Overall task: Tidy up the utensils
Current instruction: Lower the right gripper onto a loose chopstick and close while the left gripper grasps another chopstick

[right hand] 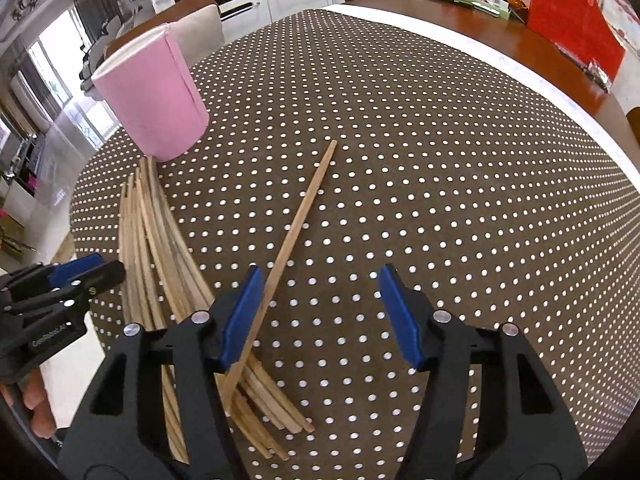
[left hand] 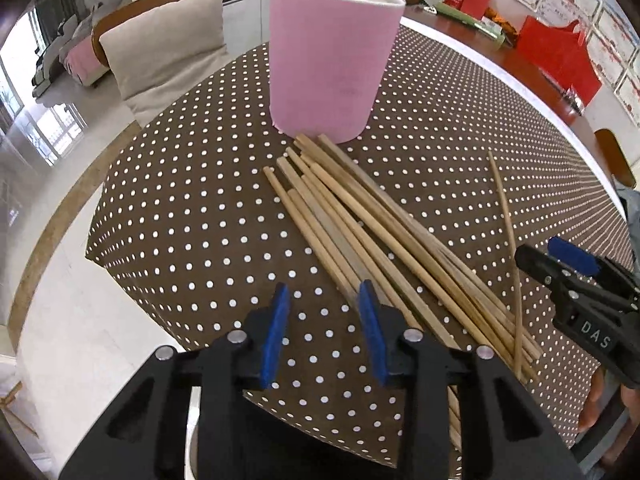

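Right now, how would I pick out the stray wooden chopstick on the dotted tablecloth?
Find the tall pink cylindrical cup on the brown polka-dot tablecloth. Below it lies a bundle of wooden chopsticks. The stray chopstick slants away alone, meeting them only at its near end.

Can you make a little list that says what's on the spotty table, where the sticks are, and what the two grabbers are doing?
surface: brown polka-dot tablecloth
container: pink cup, upright, nothing seen in it
main utensils: pile of chopsticks lying flat, far ends near the cup's base
stray utensil: single chopstick angled away from the pile
left gripper: open, nothing between its pads, beside the pile
right gripper: open, single chopstick just inside its left pad, not clamped
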Motion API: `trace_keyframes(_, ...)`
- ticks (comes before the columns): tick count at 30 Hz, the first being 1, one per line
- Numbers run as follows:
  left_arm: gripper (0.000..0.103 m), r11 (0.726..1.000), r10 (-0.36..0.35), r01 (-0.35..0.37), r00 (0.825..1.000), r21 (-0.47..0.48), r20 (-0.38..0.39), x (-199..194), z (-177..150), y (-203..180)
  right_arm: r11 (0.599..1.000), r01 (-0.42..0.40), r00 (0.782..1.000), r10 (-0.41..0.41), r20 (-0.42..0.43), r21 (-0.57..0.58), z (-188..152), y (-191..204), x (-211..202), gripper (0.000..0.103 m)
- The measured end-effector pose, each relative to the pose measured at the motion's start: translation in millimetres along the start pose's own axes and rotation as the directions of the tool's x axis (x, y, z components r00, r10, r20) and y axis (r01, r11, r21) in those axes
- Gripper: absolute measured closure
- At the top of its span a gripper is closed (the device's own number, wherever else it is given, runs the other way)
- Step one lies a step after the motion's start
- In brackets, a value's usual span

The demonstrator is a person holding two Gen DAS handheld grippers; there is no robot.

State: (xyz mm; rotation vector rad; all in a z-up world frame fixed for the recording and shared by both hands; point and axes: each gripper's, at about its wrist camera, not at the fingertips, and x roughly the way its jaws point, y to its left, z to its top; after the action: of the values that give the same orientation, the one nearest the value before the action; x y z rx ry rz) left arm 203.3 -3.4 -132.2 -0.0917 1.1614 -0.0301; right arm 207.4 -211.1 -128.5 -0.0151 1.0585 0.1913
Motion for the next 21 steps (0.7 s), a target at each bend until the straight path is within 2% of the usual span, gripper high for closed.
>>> trace_keyframes(9, 0.066, 0.999, 0.03, -0.028, 0.997, 0.024, -0.066, 3, 19, -8, 0.998, 0.027, 0.998, -0.031, -0.053, -0.064, 13, 0, 10, 0.045)
trace_keyframes(13, 0.066, 0.999, 0.042, -0.039, 0.997, 0.037, -0.06, 0, 16, -9, 0.996, 0.032, 0.997, -0.038, -0.069, -0.087, 14, -4, 10, 0.046)
trace_keyframes(17, 0.066, 1.0, -0.002, 0.001, 0.998, -0.022, -0.069, -2, 16, -2, 0.995, 0.022, 0.997, -0.029, -0.073, -0.094, 10, -10, 9, 0.046)
trace_keyframes(21, 0.067, 1.0, 0.029, -0.029, 0.997, 0.004, -0.066, -7, 14, -10, 0.996, 0.003, 0.997, -0.01, -0.077, -0.087, 8, -15, 10, 0.046)
